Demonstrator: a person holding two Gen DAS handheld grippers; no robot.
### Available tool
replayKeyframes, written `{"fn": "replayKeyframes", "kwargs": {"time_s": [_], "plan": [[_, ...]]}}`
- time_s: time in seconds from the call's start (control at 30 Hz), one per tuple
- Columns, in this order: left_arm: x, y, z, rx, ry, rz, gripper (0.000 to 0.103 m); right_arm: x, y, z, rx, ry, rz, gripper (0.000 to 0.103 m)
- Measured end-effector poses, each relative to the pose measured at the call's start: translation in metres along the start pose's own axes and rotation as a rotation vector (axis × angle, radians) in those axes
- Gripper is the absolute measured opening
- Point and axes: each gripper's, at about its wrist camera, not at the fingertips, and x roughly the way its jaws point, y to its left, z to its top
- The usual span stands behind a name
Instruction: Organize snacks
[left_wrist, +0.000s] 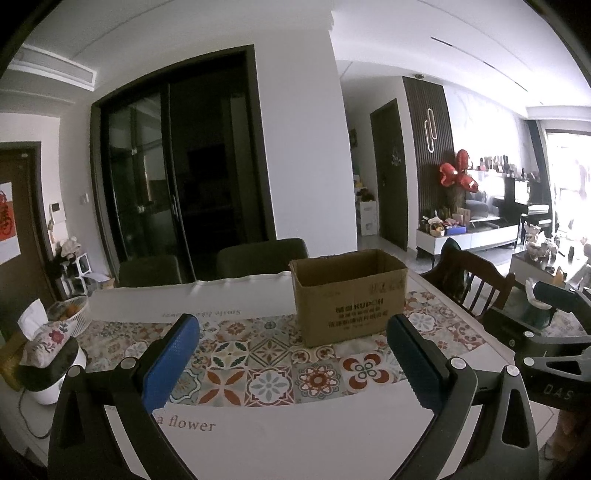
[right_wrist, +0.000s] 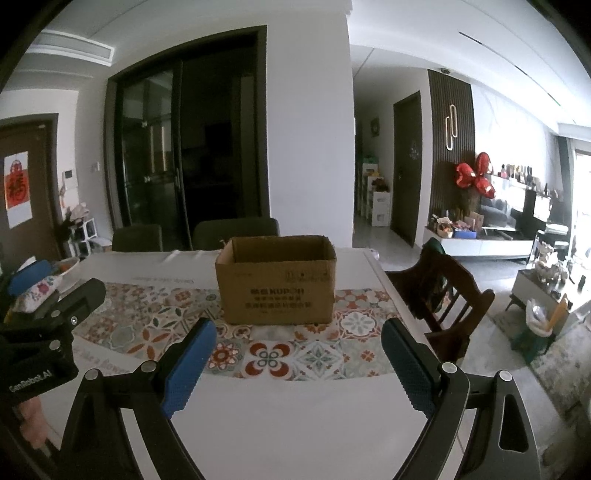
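Hand-held gripper, left (left_wrist: 293, 354): jaws spread wide with nothing between the blue pads, hovering over the near part of the table (left_wrist: 280, 439).
Hand-held gripper, right (right_wrist: 299, 363): likewise spread wide and empty, aimed across the table toward the box.
Cardboard box (right_wrist: 277, 280): upright, top open, standing on the patterned tile strip of the table cover toward the far side, straight ahead of the right hand-held gripper and a little right of the left one's line.
Snacks: none can be made out in either view; whether anything lies inside the box cannot be told.
Left edge: a tissue holder (left_wrist: 42, 338) and a white basket (left_wrist: 70, 314) stand well apart from the box.
Step in hand: probably the start, both hands free and facing the box.
Next move: likely calls for finding the snacks, since none lie within reach, then carrying them to the box.
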Motion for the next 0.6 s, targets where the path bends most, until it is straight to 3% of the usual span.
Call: {"fn": "replayKeyframes", "kwargs": {"time_s": [0.6], "plan": [[-0.0026,-0.0001,0.0011,0.002,-0.006,0.003,0.103,-0.0011,0.0014,0.0006,0.0,0.001,0.003,0.092]]}}
